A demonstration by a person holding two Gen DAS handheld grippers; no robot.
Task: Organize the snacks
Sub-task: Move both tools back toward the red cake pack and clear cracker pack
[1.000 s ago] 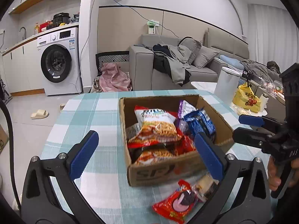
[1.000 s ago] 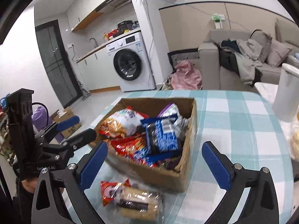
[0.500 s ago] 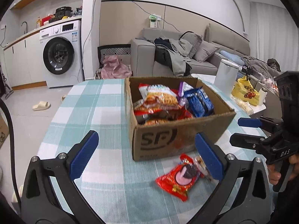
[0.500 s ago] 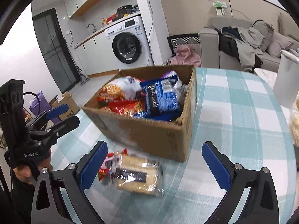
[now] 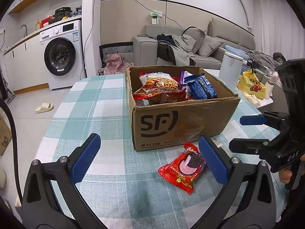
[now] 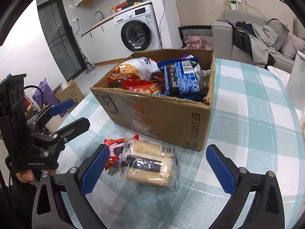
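Note:
A brown cardboard box (image 5: 183,122) (image 6: 164,118) stands on the checked tablecloth, holding several snack bags: an orange crisp bag (image 5: 160,86) and a blue packet (image 5: 201,88) (image 6: 181,78). In front of it lies a red biscuit packet (image 5: 184,168) (image 6: 114,152), and beside that a clear pack of pale biscuits (image 6: 150,165). My left gripper (image 5: 148,159) is open and empty, low over the cloth just left of the red packet. My right gripper (image 6: 156,169) is open around the clear biscuit pack without touching it.
The table (image 5: 95,103) ends at its left edge over the floor. A white canister (image 5: 229,67) and a yellow bag (image 5: 250,85) stand on a side table to the right. A sofa (image 5: 171,47) and a washing machine (image 5: 61,55) lie behind.
Both grippers have dropped lower and pulled back toward the table's near side, so the box front and the two loose packets now lie between the fingers. Neither gripper took hold of anything.

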